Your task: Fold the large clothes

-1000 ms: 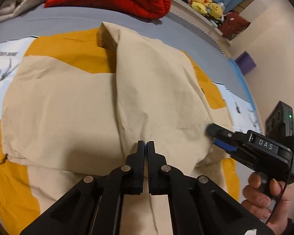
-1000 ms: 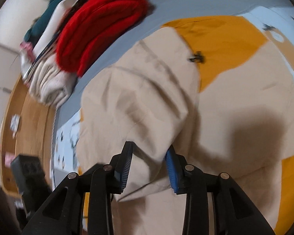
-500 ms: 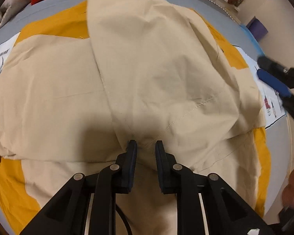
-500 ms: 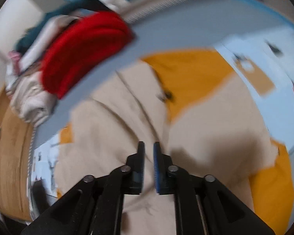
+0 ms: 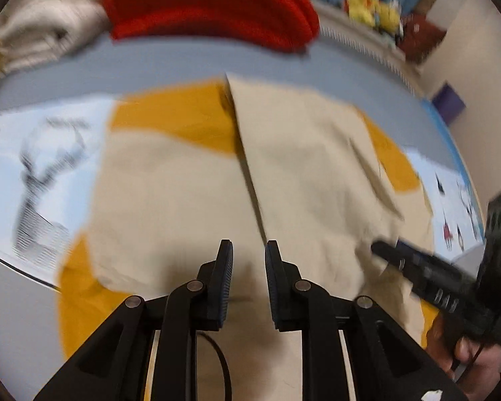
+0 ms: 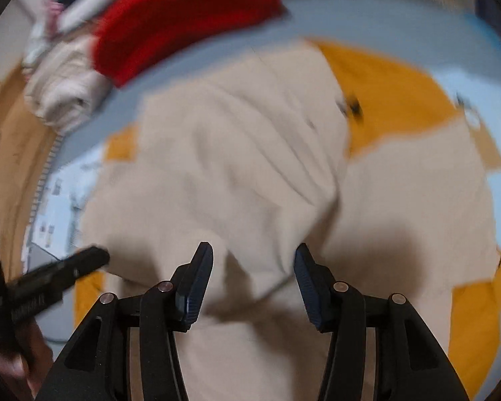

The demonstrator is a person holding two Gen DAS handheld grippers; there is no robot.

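The left gripper (image 5: 248, 260) hangs over the near part of the beige garment (image 5: 190, 187) with its jaws a little apart and nothing pinched between them; they opened within the last second. The right gripper (image 6: 254, 267) stands wider, its jaws just having been opening, and the cloth lies below them, not clamped. The garment lies spread on an orange and pale printed bed cover (image 5: 170, 123), one half folded over the other along a straight edge. Beyond it, a folded red blanket (image 5: 210, 3) sits beside a cream bundle (image 5: 46, 30), and yellow plush toys (image 5: 374, 8) are blurred at the back
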